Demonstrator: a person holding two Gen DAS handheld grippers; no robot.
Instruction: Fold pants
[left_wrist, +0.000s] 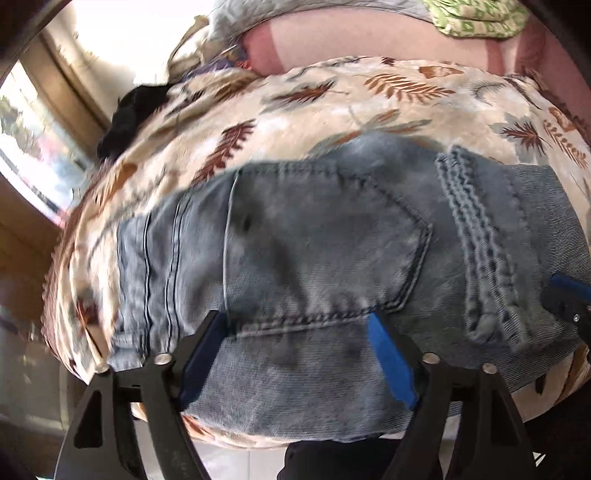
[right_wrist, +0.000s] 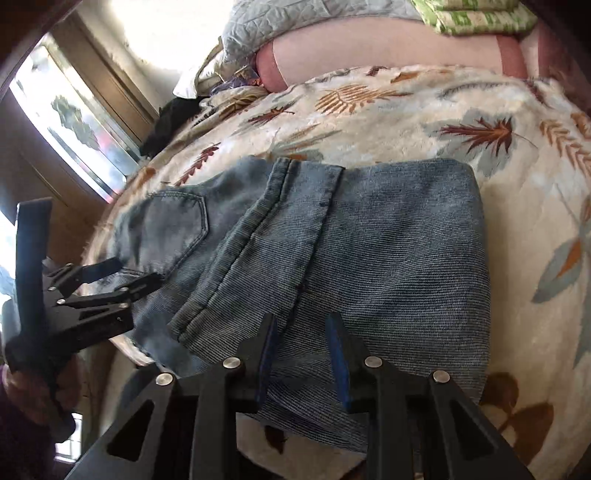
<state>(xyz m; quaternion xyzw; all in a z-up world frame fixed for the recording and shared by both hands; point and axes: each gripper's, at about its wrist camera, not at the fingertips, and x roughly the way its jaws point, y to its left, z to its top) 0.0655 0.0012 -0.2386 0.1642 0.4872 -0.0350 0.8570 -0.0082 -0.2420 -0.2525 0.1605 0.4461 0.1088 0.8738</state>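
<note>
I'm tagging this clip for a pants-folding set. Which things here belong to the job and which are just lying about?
Part of the job:
- jeans, folded on the leaf-print blanket
- left gripper
- right gripper

Lying about:
- grey quilt
- green patterned cloth
- black garment

Leaf-print blanket, grey quilt, window

Left of the left gripper's fingers, the blanket smears into blur; the jeans hide its middle.
</note>
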